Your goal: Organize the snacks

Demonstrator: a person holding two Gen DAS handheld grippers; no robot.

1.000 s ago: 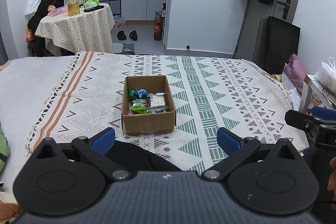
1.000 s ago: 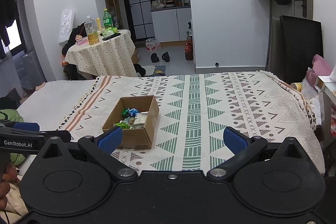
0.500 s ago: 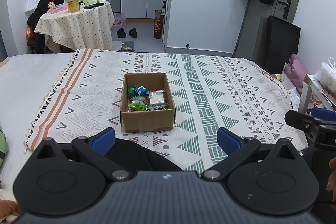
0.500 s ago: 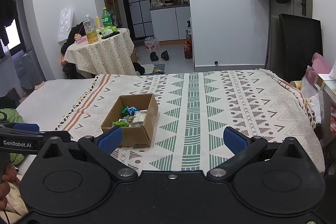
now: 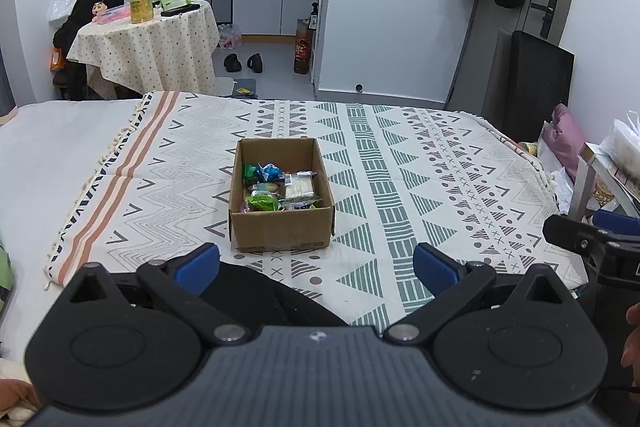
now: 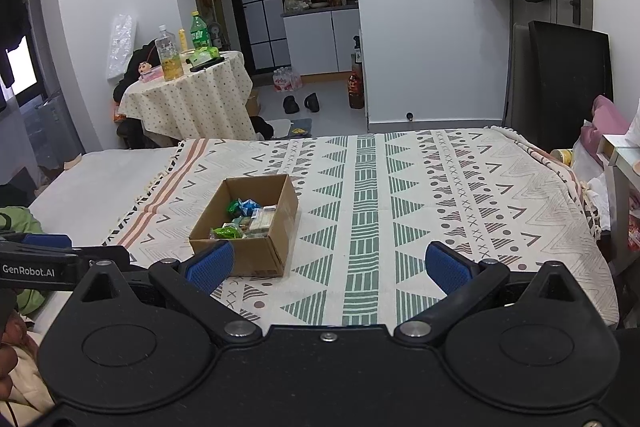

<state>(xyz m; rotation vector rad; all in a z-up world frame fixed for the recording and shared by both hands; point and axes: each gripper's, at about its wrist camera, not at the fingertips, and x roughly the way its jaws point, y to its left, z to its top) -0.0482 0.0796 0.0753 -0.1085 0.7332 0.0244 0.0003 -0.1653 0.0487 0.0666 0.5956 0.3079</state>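
A brown cardboard box (image 5: 280, 231) (image 6: 280, 223) sits on the patterned blanket (image 5: 400, 187) (image 6: 400, 207) over a bed. Inside lie several wrapped snacks (image 5: 280, 189) (image 6: 246, 219): green, blue and clear packets. My left gripper (image 5: 316, 263) is open and empty, held back from the box's near side. My right gripper (image 6: 328, 263) is open and empty too, with the box just beyond its left pad. Each gripper shows at the edge of the other's view: the right gripper's body (image 5: 588, 239) and the left gripper's body (image 6: 48, 259).
A round table (image 5: 148, 43) with bottles stands beyond the bed at the left. Shoes (image 5: 244, 63) lie on the floor near a kitchen doorway. A black panel (image 5: 536, 83) leans at the right wall, beside a pink cushion (image 5: 564, 135) and a side table (image 5: 612, 171).
Both views have lifted and pulled back slightly, so the box sits a little lower and farther in frame. Both grippers stay open.
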